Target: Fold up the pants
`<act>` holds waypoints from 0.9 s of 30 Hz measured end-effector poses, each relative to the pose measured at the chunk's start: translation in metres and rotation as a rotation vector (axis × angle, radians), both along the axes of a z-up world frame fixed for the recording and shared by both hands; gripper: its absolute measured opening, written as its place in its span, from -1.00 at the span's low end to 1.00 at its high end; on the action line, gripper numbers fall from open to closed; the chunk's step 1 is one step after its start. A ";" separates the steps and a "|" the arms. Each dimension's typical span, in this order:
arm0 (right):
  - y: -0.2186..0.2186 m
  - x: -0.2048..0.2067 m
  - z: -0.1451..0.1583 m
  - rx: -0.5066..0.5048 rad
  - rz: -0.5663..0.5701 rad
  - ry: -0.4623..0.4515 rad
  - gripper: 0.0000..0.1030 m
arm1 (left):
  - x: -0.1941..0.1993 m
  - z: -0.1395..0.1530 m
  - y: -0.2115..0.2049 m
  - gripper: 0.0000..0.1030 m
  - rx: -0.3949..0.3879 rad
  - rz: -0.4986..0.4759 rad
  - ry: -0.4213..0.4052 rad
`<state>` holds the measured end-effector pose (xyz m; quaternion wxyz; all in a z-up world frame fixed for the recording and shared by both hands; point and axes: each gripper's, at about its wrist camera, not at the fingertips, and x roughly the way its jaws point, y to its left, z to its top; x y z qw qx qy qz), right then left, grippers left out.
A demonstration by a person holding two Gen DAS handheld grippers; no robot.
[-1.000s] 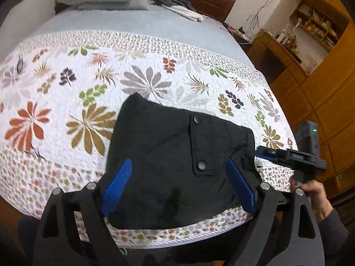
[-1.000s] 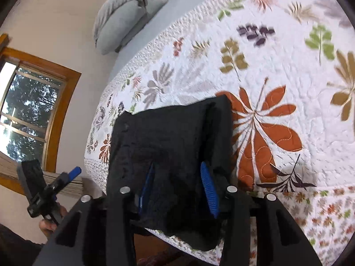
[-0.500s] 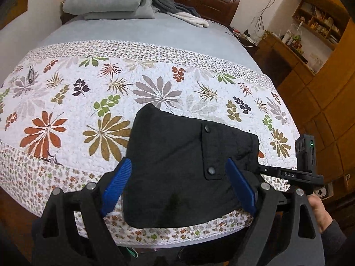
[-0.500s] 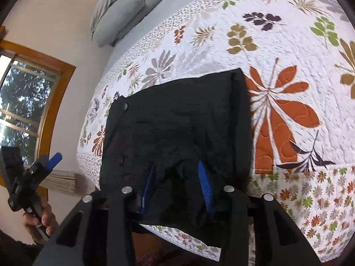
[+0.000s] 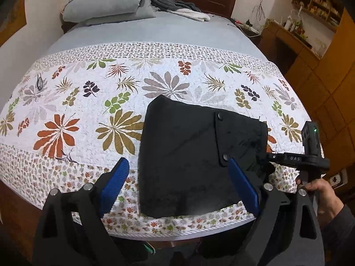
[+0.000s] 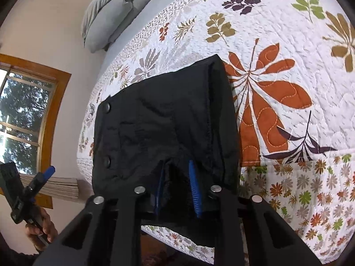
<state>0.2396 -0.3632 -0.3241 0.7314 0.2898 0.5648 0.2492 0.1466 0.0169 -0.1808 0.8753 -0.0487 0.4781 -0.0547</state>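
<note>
the pants [image 5: 188,155] lie folded at the bed's [image 5: 155,44] near edge; right tool [image 6: 176,190] pinches their near hem (left tool [image 5: 177,184] gapes, empty).

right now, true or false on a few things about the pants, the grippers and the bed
1. The black pants lie folded near the quilt's front edge. True.
2. The left gripper is clamped on the pants. False: its jaws are wide open, holding nothing.
3. The right gripper has pants fabric between its jaws. True.
4. The pants are blue jeans. False: they are black, with two snap buttons.
5. Grey pillows sit at the bed's far end. True.
</note>
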 end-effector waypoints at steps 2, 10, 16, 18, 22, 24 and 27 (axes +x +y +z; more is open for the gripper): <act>-0.005 -0.002 -0.002 0.033 -0.011 0.009 -0.55 | 0.003 -0.002 -0.001 0.76 0.017 -0.008 0.007; -0.017 -0.012 0.014 0.068 0.002 -0.003 0.32 | 0.031 -0.033 -0.001 0.80 0.026 -0.044 0.092; -0.041 -0.012 0.015 0.045 -0.027 0.005 0.51 | 0.059 -0.069 0.040 0.81 -0.211 -0.019 0.200; -0.050 -0.012 0.015 0.037 -0.055 -0.001 0.51 | 0.068 -0.080 0.063 0.81 -0.303 0.017 0.229; -0.053 -0.003 0.027 0.117 -0.083 -0.057 0.50 | 0.078 -0.090 0.090 0.82 -0.400 0.048 0.220; -0.049 0.011 0.034 0.186 -0.088 -0.092 0.50 | 0.084 -0.099 0.098 0.82 -0.474 0.054 0.240; -0.034 0.036 0.035 0.265 -0.077 -0.108 0.50 | 0.092 -0.119 0.103 0.82 -0.557 0.066 0.284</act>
